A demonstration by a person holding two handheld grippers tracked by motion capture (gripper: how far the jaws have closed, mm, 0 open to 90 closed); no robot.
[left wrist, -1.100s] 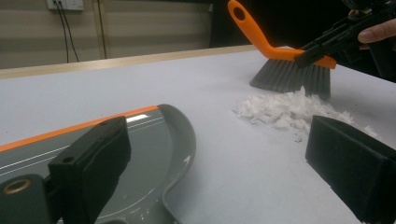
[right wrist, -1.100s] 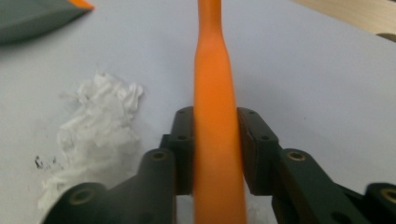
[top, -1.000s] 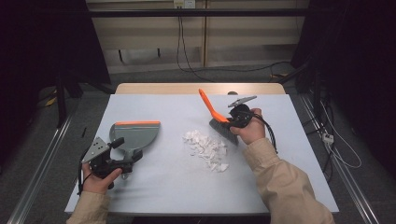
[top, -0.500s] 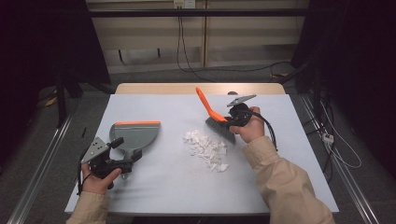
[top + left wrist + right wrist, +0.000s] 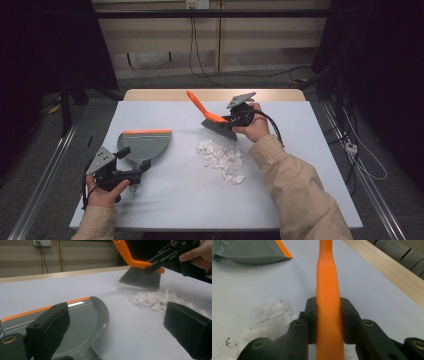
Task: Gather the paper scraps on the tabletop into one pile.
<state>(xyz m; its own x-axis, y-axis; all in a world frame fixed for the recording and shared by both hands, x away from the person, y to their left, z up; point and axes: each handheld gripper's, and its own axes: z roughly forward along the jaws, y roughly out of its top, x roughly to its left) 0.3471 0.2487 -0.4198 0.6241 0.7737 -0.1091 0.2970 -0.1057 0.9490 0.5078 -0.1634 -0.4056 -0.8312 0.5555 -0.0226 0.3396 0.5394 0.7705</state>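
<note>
Paper scraps [image 5: 221, 160] lie mid-table, just near of the brush [image 5: 214, 120] clamped in the right gripper [image 5: 235, 118], so the sweep left toward the dustpan [image 5: 145, 145], beside the open-jawed left gripper [image 5: 131, 172], looks ready to start.

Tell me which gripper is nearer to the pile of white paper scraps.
Right. The right gripper, shut on the brush, hovers just beyond the pile of white paper scraps. The left gripper sits farther off beside the dustpan.
</note>
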